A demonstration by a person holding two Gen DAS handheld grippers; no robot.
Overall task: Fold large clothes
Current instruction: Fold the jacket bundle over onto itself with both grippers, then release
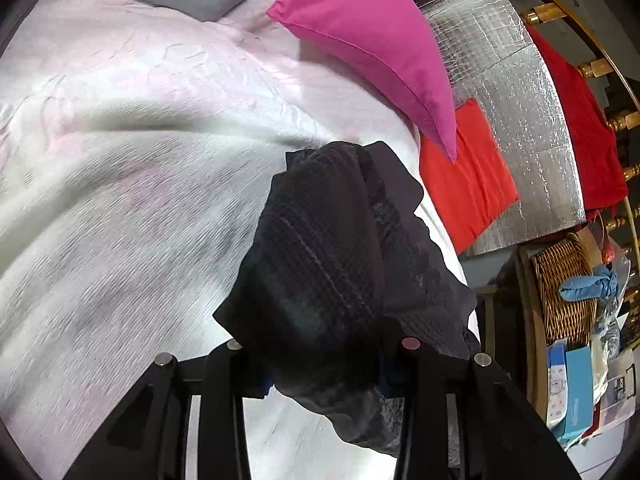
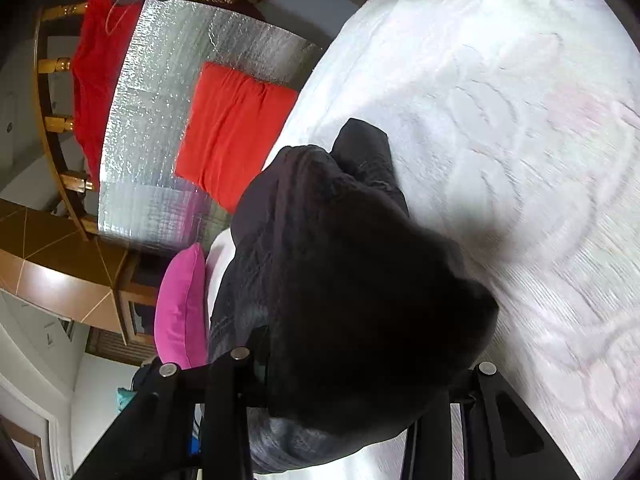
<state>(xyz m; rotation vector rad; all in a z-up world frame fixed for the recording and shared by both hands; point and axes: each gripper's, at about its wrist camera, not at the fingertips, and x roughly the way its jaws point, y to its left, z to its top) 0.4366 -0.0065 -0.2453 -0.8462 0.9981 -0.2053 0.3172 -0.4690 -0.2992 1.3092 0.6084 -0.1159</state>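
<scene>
Both tools pinching black garment above pale bedspread, pink cushion beyond.

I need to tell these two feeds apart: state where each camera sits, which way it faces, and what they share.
Left wrist: rides the left gripper, looking down along its fingers across the white bedspread; black garment bunched between them.
Right wrist: rides the right gripper, looking over the same bedspread at the garment.
Shared: pink pillow, orange cushion, silver foil sheet.
</scene>
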